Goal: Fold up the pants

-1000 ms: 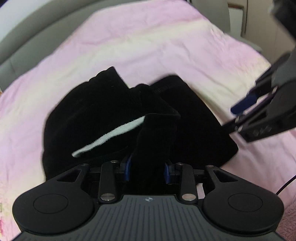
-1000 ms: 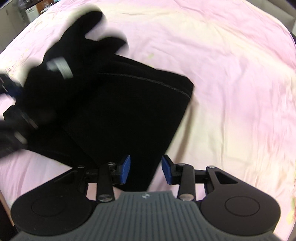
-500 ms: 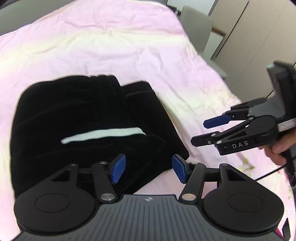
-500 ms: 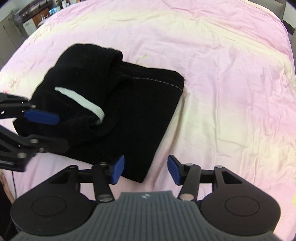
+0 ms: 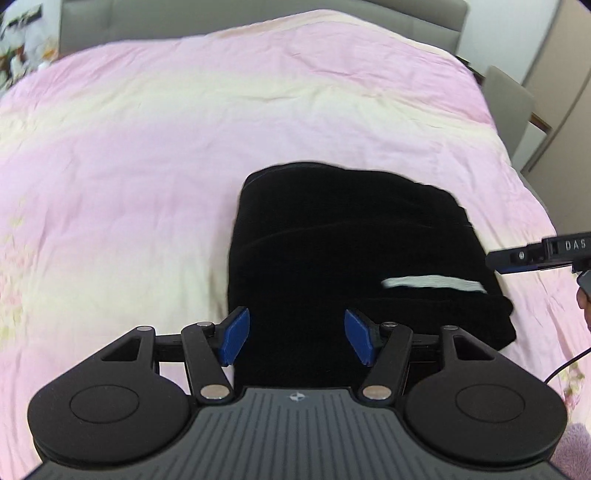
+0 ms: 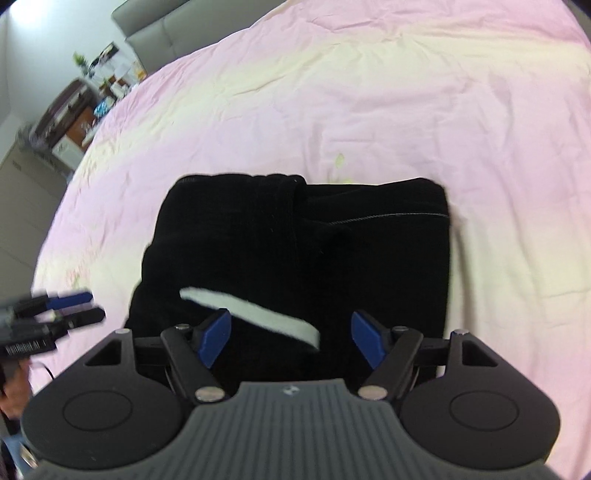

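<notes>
Black pants (image 5: 343, 258), folded into a compact stack, white strip (image 5: 434, 283) uppermost; lying on the pink and cream bedspread (image 5: 184, 129) of a bed. Left tool (image 5: 295, 341): blue pads spread, jaws lately opening, pinching nothing, pants below. Right tool (image 6: 291, 338): jaws just widened, spread, gripping nothing, over the stack's near edge. Grey headboard (image 5: 258, 14) behind.

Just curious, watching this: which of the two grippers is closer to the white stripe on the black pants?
The right gripper: its open jaws hang just over the white stripe. The left gripper, also open, is over the pants too, with the stripe off to its right.
</notes>
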{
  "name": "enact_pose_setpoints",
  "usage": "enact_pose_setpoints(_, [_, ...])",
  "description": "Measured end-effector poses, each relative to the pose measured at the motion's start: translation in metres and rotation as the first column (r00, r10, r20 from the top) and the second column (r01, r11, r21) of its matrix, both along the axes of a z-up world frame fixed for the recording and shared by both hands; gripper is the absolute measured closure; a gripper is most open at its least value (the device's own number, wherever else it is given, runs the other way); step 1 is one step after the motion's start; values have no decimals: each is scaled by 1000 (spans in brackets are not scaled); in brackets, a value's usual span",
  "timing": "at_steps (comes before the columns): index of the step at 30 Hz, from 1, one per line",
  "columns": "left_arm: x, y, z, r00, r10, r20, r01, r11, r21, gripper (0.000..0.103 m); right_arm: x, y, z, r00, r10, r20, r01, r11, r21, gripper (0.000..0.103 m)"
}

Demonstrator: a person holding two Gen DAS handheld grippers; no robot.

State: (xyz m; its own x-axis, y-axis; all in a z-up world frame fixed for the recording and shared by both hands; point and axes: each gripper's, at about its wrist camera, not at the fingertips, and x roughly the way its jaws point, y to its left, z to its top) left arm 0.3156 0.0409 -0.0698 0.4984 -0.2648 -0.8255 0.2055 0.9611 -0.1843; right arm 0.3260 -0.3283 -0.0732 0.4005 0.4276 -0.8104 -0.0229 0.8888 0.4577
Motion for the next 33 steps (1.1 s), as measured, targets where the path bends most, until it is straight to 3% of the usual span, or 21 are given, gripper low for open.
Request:
enact_pose_setpoints(5, [17, 9, -29, 996, 15, -89, -12, 1000, 28, 34, 30, 6, -30, 994, -94, -49, 99, 990, 98, 34])
enact_pose_setpoints(9, [27, -3, -41, 992, 25, -123, -15, 997, 81, 34, 48, -2, -63, 974, -167, -153, 204, 942, 266, 34])
enact_pose_setpoints(10, [29, -7, -43, 991, 36, -128, -24, 995, 92, 34, 52, -4, -70, 967, -179, -180, 228, 924, 308, 36])
enact_pose_setpoints(11, [31, -11, -45, 989, 55, -135, -41, 994, 101, 34, 55, -5, -75, 963, -189, -192, 245, 908, 339, 46])
enact_pose_setpoints(12, [32, -13, -46, 987, 78, -137, -63, 992, 109, 34, 57, -6, -76, 963, -196, -185, 250, 906, 343, 51])
enact_pose_setpoints(14, [31, -15, -44, 983, 124, -135, -109, 987, 116, 34, 54, -6, -67, 975, -182, -130, 216, 918, 332, 70])
enact_pose_setpoints(17, [28, -20, -37, 977, 161, -137, -144, 981, 127, 36, 40, -8, -41, 991, -135, -24, 136, 941, 309, 81])
enact_pose_setpoints(19, [27, -27, -31, 975, 178, -134, -158, 976, 149, 41, 30, -13, -28, 994, -106, 34, 93, 955, 281, 83])
enact_pose_setpoints(21, [29, -37, -25, 974, 190, -123, -168, 971, 169, 41, 23, -20, -26, 994, -95, 63, 77, 967, 243, 83])
enact_pose_setpoints(23, [32, -51, -25, 976, 190, -110, -165, 966, 201, 41, 24, -30, -43, 993, -113, 25, 105, 970, 218, 82])
enact_pose_setpoints(27, [38, -75, -41, 967, 222, -124, -176, 936, 306, 41, 26, -47, -86, 985, -158, -66, 170, 942, 289, 80])
enact_pose_setpoints(29, [40, -78, -46, 963, 237, -129, -184, 926, 330, 41, 25, -45, -82, 987, -148, -56, 157, 946, 285, 73])
enact_pose_setpoints(33, [43, -67, -42, 958, 246, -146, -191, 930, 314, 41, 14, -46, -56, 997, -77, 15, 74, 985, 158, 56])
